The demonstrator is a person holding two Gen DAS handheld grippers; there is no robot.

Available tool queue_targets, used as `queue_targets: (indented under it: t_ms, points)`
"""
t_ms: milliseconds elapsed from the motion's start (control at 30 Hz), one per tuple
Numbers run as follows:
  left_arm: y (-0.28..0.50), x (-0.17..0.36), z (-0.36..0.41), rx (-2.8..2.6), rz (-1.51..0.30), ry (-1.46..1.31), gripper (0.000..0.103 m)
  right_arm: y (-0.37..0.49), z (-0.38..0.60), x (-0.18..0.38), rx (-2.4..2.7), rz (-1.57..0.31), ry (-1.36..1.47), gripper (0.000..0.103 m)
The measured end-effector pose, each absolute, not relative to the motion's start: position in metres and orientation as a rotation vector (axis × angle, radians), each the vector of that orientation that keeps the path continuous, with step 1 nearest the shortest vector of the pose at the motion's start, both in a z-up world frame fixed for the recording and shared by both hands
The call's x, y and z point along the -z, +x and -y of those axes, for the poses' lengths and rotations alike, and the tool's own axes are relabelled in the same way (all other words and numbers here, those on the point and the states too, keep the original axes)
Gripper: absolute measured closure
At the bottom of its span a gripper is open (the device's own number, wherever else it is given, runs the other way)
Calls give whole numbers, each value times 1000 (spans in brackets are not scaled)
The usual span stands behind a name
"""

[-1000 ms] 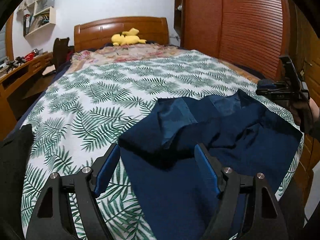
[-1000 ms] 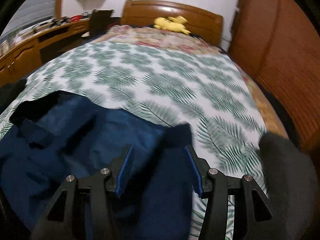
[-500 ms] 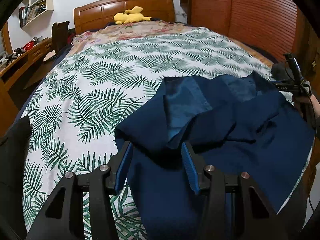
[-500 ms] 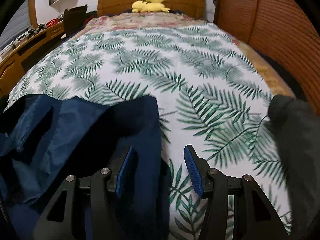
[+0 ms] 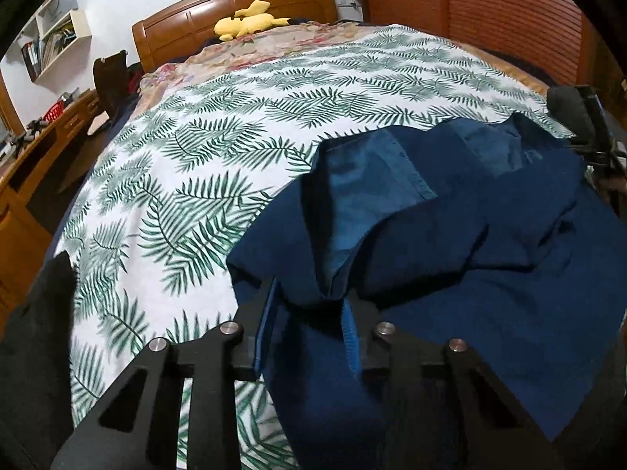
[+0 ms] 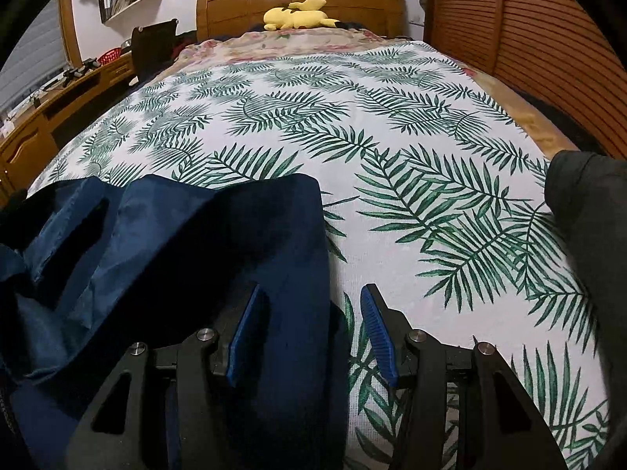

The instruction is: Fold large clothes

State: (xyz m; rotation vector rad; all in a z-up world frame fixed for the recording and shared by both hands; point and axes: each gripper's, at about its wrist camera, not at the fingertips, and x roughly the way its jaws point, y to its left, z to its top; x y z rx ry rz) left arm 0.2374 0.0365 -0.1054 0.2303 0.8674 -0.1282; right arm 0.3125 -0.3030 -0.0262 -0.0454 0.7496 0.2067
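Your right tongs (image 6: 309, 329) sit at the bottom centre of the frame, jaws apart, straddling the edge of the navy garment (image 6: 164, 258) at lower left. The leaf-print bedspread (image 6: 392, 137) fills the middle; a yellow plush toy (image 6: 298, 15) lies at top centre.

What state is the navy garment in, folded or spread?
Neither: the navy garment lies rumpled on the leaf-print bedspread, one flap turned over showing lighter lining, with loose ridges and no neat fold.

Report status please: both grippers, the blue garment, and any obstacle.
Left gripper closing on blue garment fold, grip unconfirmed. Right gripper open, straddling garment edge. Dark cloth lies at right.
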Motion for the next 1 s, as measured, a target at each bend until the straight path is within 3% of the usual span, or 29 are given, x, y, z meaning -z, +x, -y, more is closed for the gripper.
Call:
queue_targets:
  t_ms: [300,333,367,400,567,800,1000]
  points:
    - [258,107,-37,107,-876,263,71,311,310,29,-226,-743,0,50]
    - [261,107,-36,111,-876,262,74,310,310,29,-225,-741,-1,50]
    - [263,107,-36,124,-879,257,88,310,310,29,-226,-741,-1,50]
    - [265,107,-37,125,-882,254,96,310,310,29,-228,-740,2,50]
    - [271,94,-37,63,-809,259,99,306,307,27,-242,-726,-5,59]
    - [287,64,-55,7,-728,196,99,299,301,27,-244,-692,-45,82]
    - [298,62,-61,-18,-729,191,99,309,293,17,-258,-737,-95,89]
